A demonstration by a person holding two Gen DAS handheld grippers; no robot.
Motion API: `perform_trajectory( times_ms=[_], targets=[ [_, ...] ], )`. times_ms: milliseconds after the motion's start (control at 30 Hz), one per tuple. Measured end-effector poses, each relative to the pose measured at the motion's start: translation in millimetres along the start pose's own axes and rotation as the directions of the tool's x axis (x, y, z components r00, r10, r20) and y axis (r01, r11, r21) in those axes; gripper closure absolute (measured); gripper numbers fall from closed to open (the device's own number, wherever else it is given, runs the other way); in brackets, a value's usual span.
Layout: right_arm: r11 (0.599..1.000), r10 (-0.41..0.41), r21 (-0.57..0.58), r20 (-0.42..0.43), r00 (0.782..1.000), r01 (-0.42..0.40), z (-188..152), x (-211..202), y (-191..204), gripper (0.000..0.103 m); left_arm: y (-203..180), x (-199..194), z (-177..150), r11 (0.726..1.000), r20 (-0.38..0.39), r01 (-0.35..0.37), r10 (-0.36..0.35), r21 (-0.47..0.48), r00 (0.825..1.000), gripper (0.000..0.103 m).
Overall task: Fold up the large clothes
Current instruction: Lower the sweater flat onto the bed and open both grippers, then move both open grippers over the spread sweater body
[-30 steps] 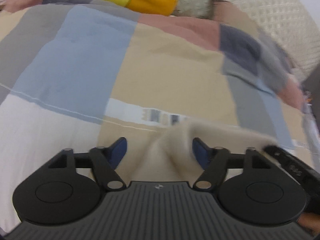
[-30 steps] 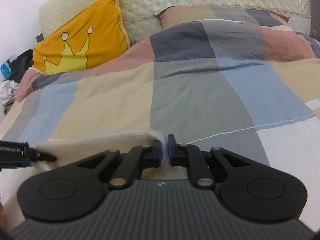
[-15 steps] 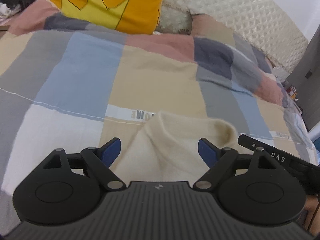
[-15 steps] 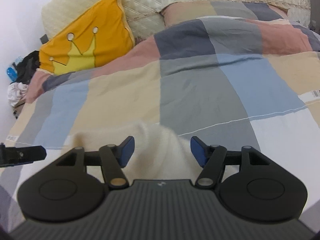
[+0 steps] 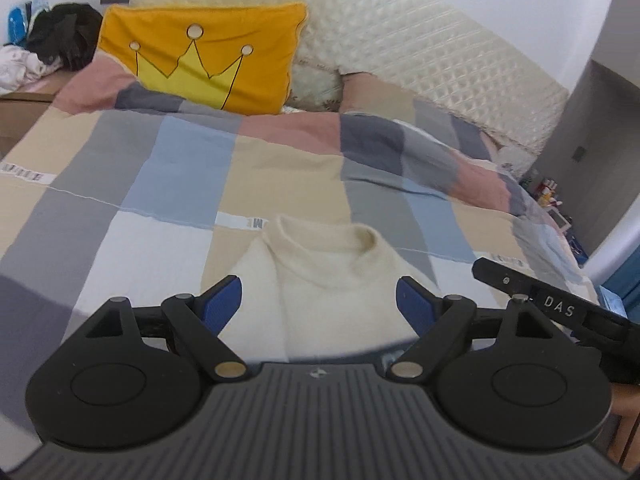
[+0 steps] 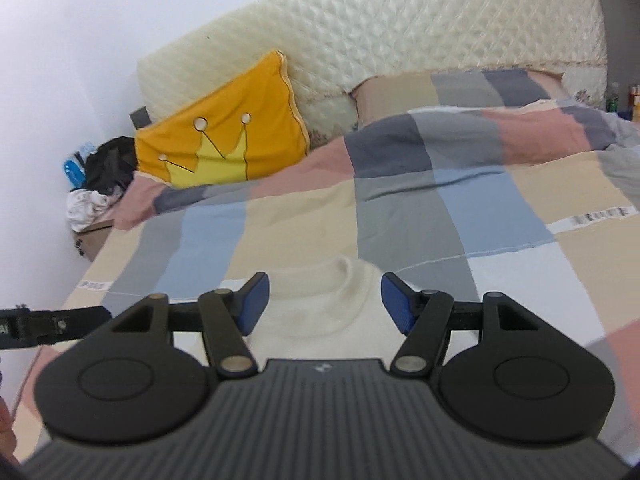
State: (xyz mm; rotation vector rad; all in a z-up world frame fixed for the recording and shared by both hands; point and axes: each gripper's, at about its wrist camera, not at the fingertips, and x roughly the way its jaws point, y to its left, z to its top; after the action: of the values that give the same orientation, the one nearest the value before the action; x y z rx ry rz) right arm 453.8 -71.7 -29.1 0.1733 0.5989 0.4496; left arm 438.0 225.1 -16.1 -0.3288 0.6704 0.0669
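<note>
A cream knitted sweater (image 5: 332, 280) lies flat on the checked bedspread (image 5: 180, 168), its high collar pointing toward the headboard. My left gripper (image 5: 319, 300) hovers above it with blue pads spread wide and nothing between them. In the right wrist view the same sweater (image 6: 320, 304) shows beyond my right gripper (image 6: 325, 303), whose jaws also stand apart and hold nothing. The right gripper's black finger (image 5: 552, 308) reaches in at the right edge of the left wrist view. The sweater's lower part is hidden behind both gripper bodies.
A yellow crown cushion (image 5: 200, 60) leans against the quilted cream headboard (image 5: 420, 60). Dark and white clothes (image 5: 52, 48) pile up at the far left beside the bed. A bunched fold of the bedspread (image 6: 480, 136) runs along the far right. Small items crowd a stand (image 5: 548, 204) at the right.
Both grippers let go of the cream sweater and rose away from it. The right jaws went from shut on the fabric to open. The sweater now lies flat with its collar in view.
</note>
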Motion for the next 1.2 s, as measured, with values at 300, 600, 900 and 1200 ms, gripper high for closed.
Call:
perform_trajectory(
  times_ms=[300, 600, 900, 1200],
  targets=[
    [1.000, 0.027, -0.007, 0.037, 0.999, -0.027, -45, -120, 12, 0.038, -30, -133, -64, 1.000, 0.058, 0.022, -0.021, -0.019, 0.998, 0.016],
    [0.998, -0.018, -0.053, 0.031, 0.999, 0.019, -104, -186, 13, 0.038, -41, -211, -150, 0.999, 0.054, 0.030, -0.031, 0.020, 0.998, 0.016],
    [0.998, 0.001, -0.068, 0.038, 0.999, 0.002, -173, -204, 2, 0.038, -37, -197, -239, 1.000, -0.048, 0.011, -0.011, 0.019, 0.999, 0.017],
    [1.000, -0.006, -0.024, -0.072, 0.997, 0.004, -211, -162, -27, 0.038, -29, -138, -289, 0.996, -0.161, -0.084, 0.085, 0.016, 0.983, 0.042]
  ],
)
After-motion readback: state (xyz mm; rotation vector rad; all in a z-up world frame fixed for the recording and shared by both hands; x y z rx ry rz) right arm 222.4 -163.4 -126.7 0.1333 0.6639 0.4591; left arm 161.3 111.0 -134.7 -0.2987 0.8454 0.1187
